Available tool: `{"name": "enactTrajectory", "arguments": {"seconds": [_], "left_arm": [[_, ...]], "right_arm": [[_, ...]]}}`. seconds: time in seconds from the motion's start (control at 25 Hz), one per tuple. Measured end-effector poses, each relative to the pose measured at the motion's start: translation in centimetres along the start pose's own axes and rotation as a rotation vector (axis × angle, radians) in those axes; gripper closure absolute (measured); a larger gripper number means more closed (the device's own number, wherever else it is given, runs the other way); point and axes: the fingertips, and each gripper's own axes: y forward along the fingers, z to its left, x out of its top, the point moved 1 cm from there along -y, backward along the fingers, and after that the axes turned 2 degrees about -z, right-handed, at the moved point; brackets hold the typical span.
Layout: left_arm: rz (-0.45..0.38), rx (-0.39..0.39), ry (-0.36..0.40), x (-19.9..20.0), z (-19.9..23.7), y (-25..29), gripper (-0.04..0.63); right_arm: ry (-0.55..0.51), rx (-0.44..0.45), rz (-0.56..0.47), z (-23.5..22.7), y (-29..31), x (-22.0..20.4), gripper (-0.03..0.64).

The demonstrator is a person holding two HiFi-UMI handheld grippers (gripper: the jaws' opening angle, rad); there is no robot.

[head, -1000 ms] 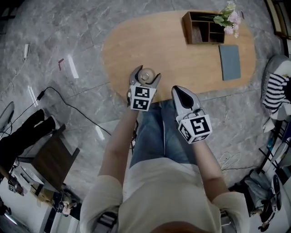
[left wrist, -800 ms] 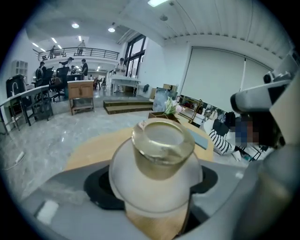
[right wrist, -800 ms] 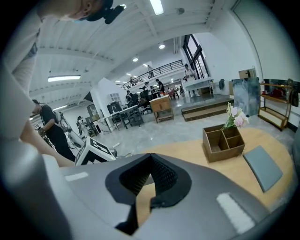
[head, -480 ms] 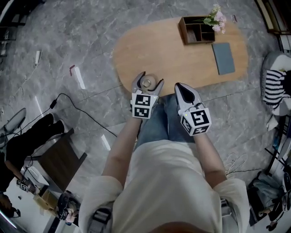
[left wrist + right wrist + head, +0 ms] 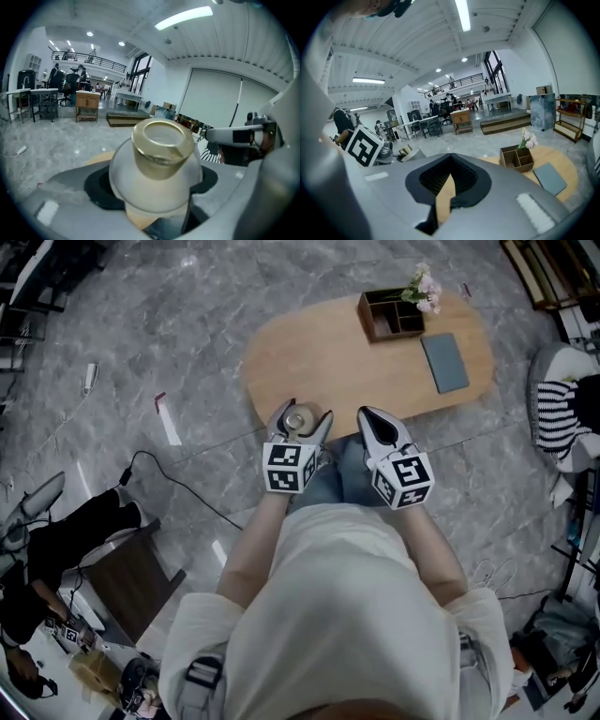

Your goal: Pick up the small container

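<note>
**Position of the item.** The small container [image 5: 157, 173] sits between the jaws of the left gripper [image 5: 302, 414]. The jaws are closed on its round lower body from both sides, at 3 and 9 o'clock. In the head view it lies over the near edge of the oval wooden table [image 5: 347, 352], at about 7 o'clock on the tabletop. We cannot tell whether its base is off the wood.

**Right gripper.** The right gripper [image 5: 373, 423] hangs just beside the left one, at its 3 o'clock. Its jaws are drawn together to a thin slit with nothing between them.

**Materials and shape.**
- Body: a frosted, pale, dome-shaped shell, wider than the cap. We cannot tell glass from plastic.
- Cap: a gold, shiny, short cylinder with a recessed pale top.
- Jaw pads: dark and ridged, set in smooth grey shells.

**Handling judgement.** We judge the item light, rigid and possibly breakable. Its curved, smooth wall gives the pads little flat area, so it could squirt upward or downward under too much squeeze. We recommend holding at the widest band of the body, never on the cap, which may turn or lift off. Use moderate force and keep the cap up.

**Other items.** A wooden organiser [image 5: 389, 315] with flowers [image 5: 422, 285] and a grey notebook [image 5: 443, 362] lie well apart, towards 1 o'clock.
</note>
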Motion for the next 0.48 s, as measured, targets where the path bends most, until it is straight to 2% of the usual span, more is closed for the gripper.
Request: {"name": "enactTrajectory", "arguments": {"seconds": [0.48], "left_arm": [[-0.04, -0.011, 0.021, 2.9, -1.0, -5.1, 0.238]], "right_arm": [[-0.068, 0.012, -0.052, 1.7, -1.9, 3.2, 0.618]]}}
